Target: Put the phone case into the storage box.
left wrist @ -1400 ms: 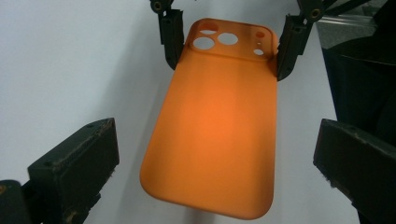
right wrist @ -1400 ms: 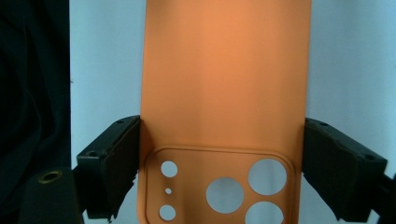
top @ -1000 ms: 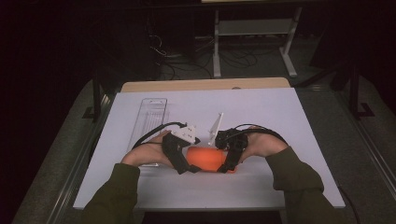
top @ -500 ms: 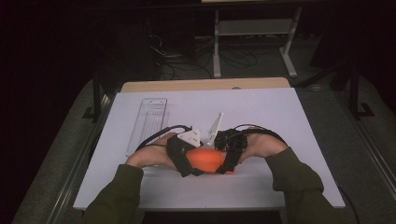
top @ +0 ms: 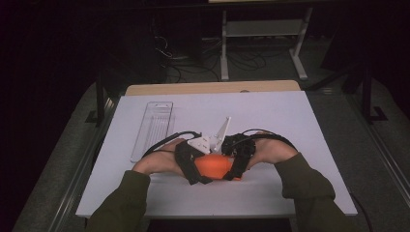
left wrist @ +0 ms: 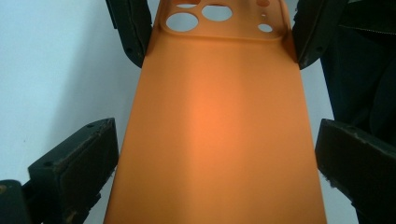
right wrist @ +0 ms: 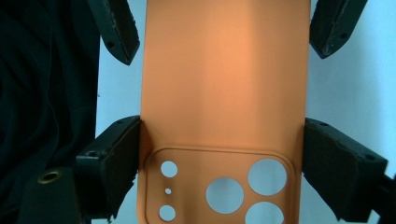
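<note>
Both my grippers are down at the near middle of the table [top: 300,121], facing each other across an orange phone case [top: 215,166]. My right gripper [right wrist: 222,158] is clamped on the case at the camera-cutout end: in the right gripper view its two jaws press both long edges beside the round holes. My left gripper [left wrist: 215,154] is at the other end, and here the jaws stand apart from the edges, white table showing in the gaps, so it is released, just straddling the case. From the high view my left hand [top: 157,162] and right hand [top: 270,150] flank the case. A clear tray [top: 152,128] lies well to the left, farther back on the table.
</note>
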`<state>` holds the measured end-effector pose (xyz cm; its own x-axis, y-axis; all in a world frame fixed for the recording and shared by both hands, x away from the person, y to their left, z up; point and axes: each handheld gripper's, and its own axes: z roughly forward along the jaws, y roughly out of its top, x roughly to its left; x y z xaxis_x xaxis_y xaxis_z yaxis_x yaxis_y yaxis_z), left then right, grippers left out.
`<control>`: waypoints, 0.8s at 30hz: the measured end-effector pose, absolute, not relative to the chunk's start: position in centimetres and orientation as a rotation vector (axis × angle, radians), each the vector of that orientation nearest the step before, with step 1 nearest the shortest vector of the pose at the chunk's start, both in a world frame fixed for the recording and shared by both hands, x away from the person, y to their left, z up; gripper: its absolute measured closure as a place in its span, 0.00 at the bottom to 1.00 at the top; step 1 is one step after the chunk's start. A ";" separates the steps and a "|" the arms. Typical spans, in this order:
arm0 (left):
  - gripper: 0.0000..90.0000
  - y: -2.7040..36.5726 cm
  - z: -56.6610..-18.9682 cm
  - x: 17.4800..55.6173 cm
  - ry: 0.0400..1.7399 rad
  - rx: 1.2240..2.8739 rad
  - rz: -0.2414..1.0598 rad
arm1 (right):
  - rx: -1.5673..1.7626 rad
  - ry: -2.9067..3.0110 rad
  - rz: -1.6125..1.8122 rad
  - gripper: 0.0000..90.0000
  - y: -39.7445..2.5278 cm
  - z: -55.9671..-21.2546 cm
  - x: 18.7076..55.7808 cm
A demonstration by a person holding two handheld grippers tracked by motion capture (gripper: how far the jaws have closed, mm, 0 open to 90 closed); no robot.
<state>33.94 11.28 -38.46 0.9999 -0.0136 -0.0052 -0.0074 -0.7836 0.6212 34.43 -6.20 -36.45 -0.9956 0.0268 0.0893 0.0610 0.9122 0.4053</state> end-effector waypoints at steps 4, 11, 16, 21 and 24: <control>0.06 11.2 -38.5 33.8 -0.006 2.470 -0.028 | -0.050 -2.985 -0.648 0.17 -6.1 -36.5 34.5; 0.09 11.2 -38.5 33.8 0.008 2.457 -0.042 | -0.047 -2.994 -0.640 0.17 -6.1 -36.4 34.4; 0.14 11.1 -38.6 33.6 0.029 2.455 -0.054 | -0.049 -2.990 -0.655 0.17 -6.1 -36.4 34.4; 0.15 11.2 -38.6 33.8 0.012 2.475 -0.056 | -0.046 -2.989 -0.658 0.17 -6.1 -36.4 34.4; 0.15 11.2 -38.6 33.7 0.020 2.474 -0.079 | -0.054 -2.983 -0.649 0.17 -6.1 -36.4 34.4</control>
<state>33.67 11.20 -38.65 0.9981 -0.0050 -0.0620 0.0344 -0.7862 0.6170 34.36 -6.14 -36.42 -0.9955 0.0154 0.0938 0.0530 0.9091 0.4132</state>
